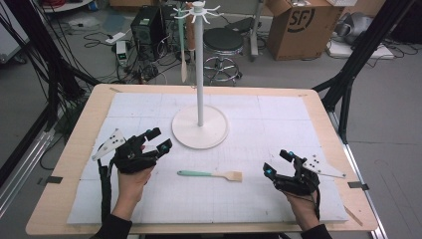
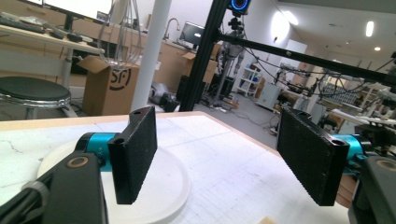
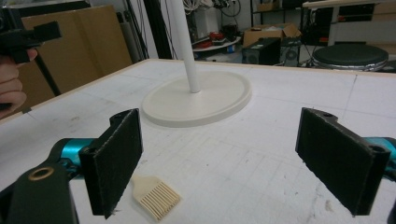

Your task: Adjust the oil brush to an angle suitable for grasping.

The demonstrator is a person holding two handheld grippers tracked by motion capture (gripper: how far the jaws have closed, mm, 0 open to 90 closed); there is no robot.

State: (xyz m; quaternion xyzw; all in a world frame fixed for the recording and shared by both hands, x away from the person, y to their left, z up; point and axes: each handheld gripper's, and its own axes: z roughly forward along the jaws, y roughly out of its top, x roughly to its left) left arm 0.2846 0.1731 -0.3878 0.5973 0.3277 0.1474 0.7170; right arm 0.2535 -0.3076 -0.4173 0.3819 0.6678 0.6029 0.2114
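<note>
Brush point(image 1: 210, 174): mint-green handle, pale wooden head with short bristles. Lies flat on the white worktop mat point(image 1: 249, 199), handle pointing left, bristle end point(image 3: 156, 198) right. Sits just in front of the stand's round base point(image 1: 200, 127), not touching it.

Left tongs point(image 2: 224, 158) wide apart, nothing between the pads. Behind them: round white stand base point(image 2: 173, 186) with its pole point(image 2: 152, 51) on the table point(image 2: 233, 163). Pale brush tip point(image 2: 267, 220) at bottom edge. Stool point(image 2: 30, 91), cardboard box point(image 2: 109, 86) beyond.
</note>
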